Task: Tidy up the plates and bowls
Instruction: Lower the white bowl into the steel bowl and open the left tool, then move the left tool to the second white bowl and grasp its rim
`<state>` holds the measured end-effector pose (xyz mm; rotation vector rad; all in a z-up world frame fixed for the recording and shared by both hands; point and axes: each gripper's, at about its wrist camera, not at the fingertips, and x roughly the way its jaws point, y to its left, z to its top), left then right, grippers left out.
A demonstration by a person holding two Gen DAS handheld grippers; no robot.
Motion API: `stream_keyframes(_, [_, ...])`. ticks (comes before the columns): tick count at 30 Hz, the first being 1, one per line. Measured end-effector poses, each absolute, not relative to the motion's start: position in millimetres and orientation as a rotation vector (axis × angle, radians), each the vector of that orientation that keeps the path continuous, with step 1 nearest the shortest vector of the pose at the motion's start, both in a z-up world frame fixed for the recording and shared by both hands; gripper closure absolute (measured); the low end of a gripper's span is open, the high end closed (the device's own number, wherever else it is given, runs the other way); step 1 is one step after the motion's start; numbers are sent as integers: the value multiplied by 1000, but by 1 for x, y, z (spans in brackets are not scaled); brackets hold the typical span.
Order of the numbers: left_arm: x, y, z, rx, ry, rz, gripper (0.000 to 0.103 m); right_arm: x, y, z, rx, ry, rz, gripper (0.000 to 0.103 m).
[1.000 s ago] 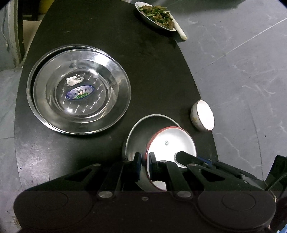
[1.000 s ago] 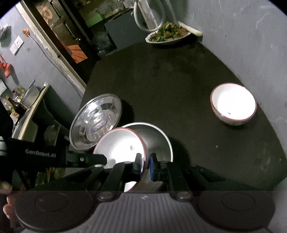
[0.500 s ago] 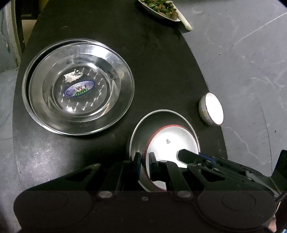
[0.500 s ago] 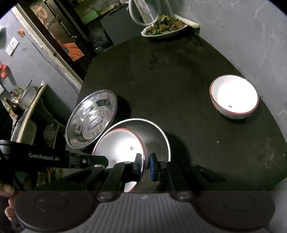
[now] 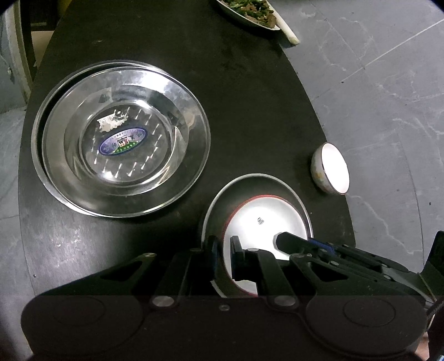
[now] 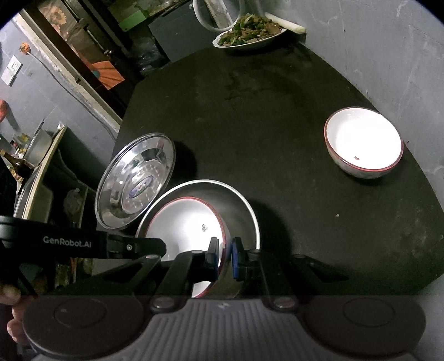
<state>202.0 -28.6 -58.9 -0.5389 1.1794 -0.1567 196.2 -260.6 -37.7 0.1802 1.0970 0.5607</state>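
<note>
A white bowl with a red rim (image 5: 263, 222) lies inside a steel bowl (image 5: 249, 177) near the table's front edge. My left gripper (image 5: 224, 252) is shut on its left rim. The right gripper (image 6: 225, 255) is shut on the opposite rim of the same white bowl (image 6: 183, 222), within the steel bowl (image 6: 241, 200). Each gripper shows in the other's view: the right one (image 5: 288, 240) and the left one (image 6: 162, 245). A second red-rimmed white bowl (image 6: 363, 141) stands alone at the table's right edge (image 5: 330, 172). Stacked steel plates (image 5: 122, 138) lie to the left (image 6: 136, 180).
An oval dish of green vegetables (image 6: 249, 30) sits at the table's far end (image 5: 249, 11), with a white stalk beside it. The round black table (image 6: 263, 111) drops off to grey floor on the right. Shelves and clutter stand left of the table.
The white bowl has sunk a little deeper inside the steel bowl's rim. Both grippers stay shut on its rim and have hardly moved.
</note>
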Motion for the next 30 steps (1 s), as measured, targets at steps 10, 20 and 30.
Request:
stream_keyframes(10, [200, -25, -53, -513, 1151, -169, 87, 195, -258, -35, 164, 1087, 538, 85])
stream_keyframes(20, [194, -21, -32, -508, 1060, -199, 50, 183, -258, -18, 122, 1024, 538, 64])
stream_keyframes(30, [210, -33, -11, -413, 956, -174, 1, 174, -280, 3, 162, 938, 455, 17])
